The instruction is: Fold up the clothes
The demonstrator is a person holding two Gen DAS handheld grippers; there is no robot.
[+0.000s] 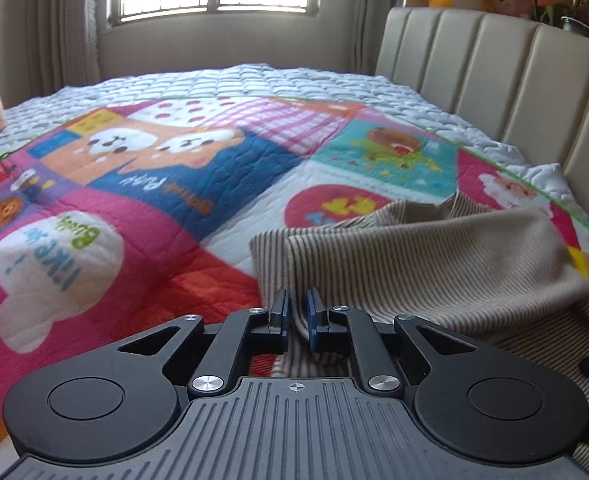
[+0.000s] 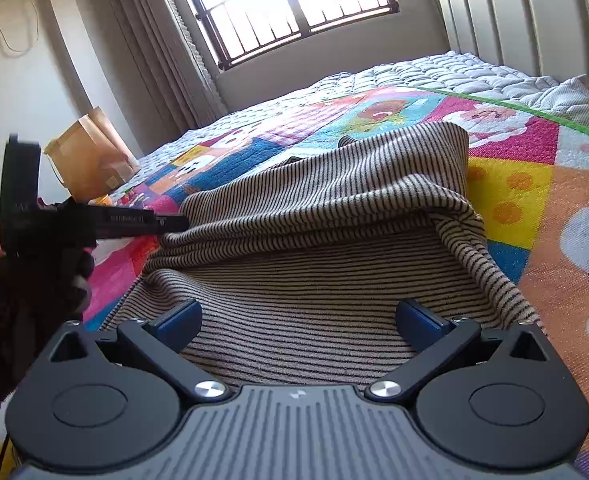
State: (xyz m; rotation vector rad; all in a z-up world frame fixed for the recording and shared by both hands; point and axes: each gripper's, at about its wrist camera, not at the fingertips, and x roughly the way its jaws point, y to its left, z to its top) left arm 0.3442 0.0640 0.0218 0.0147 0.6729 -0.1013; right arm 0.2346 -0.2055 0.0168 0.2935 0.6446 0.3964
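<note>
Striped garment [image 2: 314,248] is lying bunched on the bed quilt [image 1: 154,216], long axis running left-right; left gripper [image 1: 297,314] is pinching its left edge, jaws nearly closed on cloth; right gripper [image 2: 298,320] is hovering over the near hem, jaws wide, holding nothing

Left gripper clamped, right gripper spread wide

The left gripper [image 1: 296,306] points downward, its blue pads drawn close and pinching a fold of the striped garment [image 1: 434,264]. The right gripper [image 2: 298,320] hovers over the cloth, jaws wide apart, holding nothing.
</note>
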